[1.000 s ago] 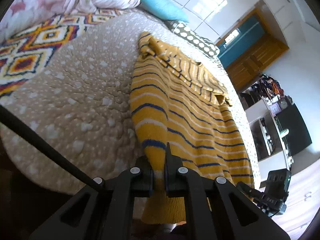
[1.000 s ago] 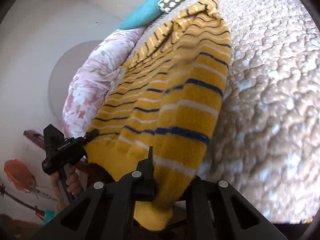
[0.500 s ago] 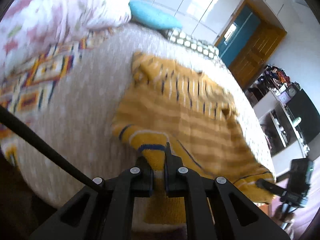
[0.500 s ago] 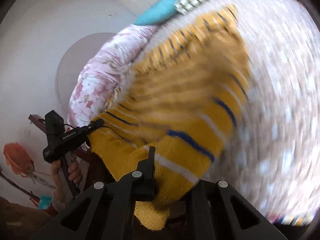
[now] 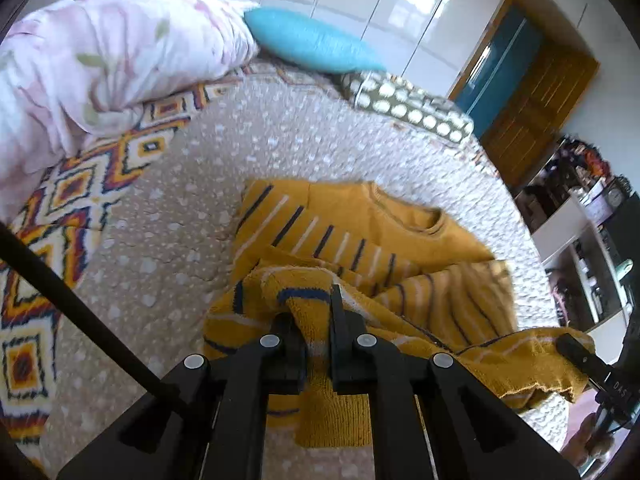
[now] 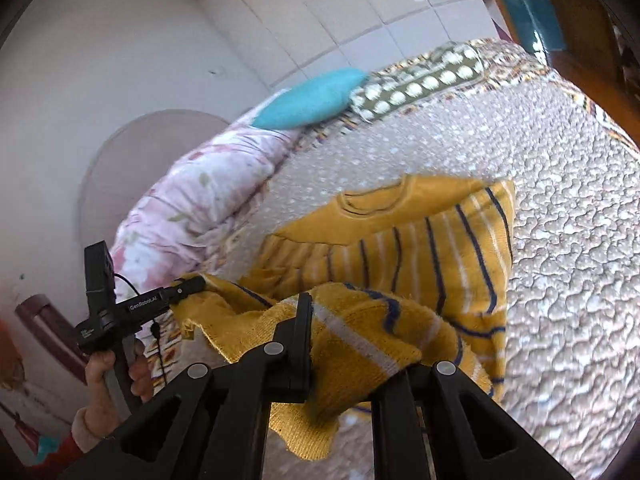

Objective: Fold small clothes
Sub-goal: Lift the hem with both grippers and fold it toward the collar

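Note:
A mustard-yellow knit sweater (image 5: 360, 232) with blue and white stripes lies on the beige quilted bed (image 5: 168, 208); its collar end rests flat and its bottom hem is lifted and carried over toward the collar. My left gripper (image 5: 316, 320) is shut on one hem corner. My right gripper (image 6: 344, 332) is shut on the other hem corner, its right finger hidden under the cloth. The sweater shows in the right wrist view (image 6: 420, 248). The left gripper shows there (image 6: 188, 286), the right one in the left wrist view (image 5: 568, 346), each pinching the hem.
A pink floral duvet (image 5: 92, 60), a turquoise pillow (image 5: 312, 44) and a dotted olive cushion (image 5: 404, 108) lie at the head of the bed. A patterned blanket (image 5: 60, 200) covers the left side. A wooden door (image 5: 536, 92) and cluttered shelves (image 5: 580, 200) stand beyond the bed.
Both grippers have lifted the hem and carried it forward toward the collar. The sweater, stretched long before, now lies doubled over itself.

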`<state>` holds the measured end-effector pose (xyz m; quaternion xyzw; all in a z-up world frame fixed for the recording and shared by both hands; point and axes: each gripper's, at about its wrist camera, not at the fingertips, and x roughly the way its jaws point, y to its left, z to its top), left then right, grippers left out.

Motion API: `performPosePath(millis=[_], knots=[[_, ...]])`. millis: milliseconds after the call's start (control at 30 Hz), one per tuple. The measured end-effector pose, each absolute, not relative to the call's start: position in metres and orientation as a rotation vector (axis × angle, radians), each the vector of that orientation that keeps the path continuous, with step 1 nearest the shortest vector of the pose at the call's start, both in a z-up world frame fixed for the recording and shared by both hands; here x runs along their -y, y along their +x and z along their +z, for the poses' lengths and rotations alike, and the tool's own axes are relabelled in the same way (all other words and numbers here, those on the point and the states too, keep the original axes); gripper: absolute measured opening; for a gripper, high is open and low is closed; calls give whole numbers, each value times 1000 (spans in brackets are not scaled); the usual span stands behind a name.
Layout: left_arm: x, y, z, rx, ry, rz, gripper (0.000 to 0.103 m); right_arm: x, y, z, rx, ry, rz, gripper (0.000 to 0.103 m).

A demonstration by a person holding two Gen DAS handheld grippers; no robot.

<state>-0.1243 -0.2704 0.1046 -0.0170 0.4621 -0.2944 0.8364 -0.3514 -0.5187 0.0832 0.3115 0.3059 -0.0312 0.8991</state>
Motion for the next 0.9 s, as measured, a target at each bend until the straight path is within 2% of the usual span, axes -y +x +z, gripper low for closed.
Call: performPosePath(millis=[367,400,433,467,500,533,567,600,667,900], knots=[[311,-35,52,-1186,-232,-601,17,596,-257,19,-758,822,-173,14],[312,-31,49,-1196,-252,-611,21,602,-251,14,-759,850,-169,15],[311,-26,47,-1204,-286,-630,24,605,-247,10,-757,874,-164,21],[309,-21,45,-1209,-334,-651,33,611,-243,5,-748,914,-153,32],[306,-17,44,-1213,-386,-669,43,619,-239,0,-723,969,-137,38],[302,-13,42,-1214,-441,-682,48,623,-238,-2,-706,1000,-133,45],[296,-8,42,-1203,-487,-671,62,627,-237,-4,-693,1027,-133,49],[291,-4,43,-1181,-508,-642,71,631,-236,-7,-677,1053,-146,52],[282,2,46,-1154,-531,-612,75,638,-235,-7,-657,1064,-181,63],[258,9,47,-1160,-481,-551,75,654,-232,5,-666,1015,-235,63]])
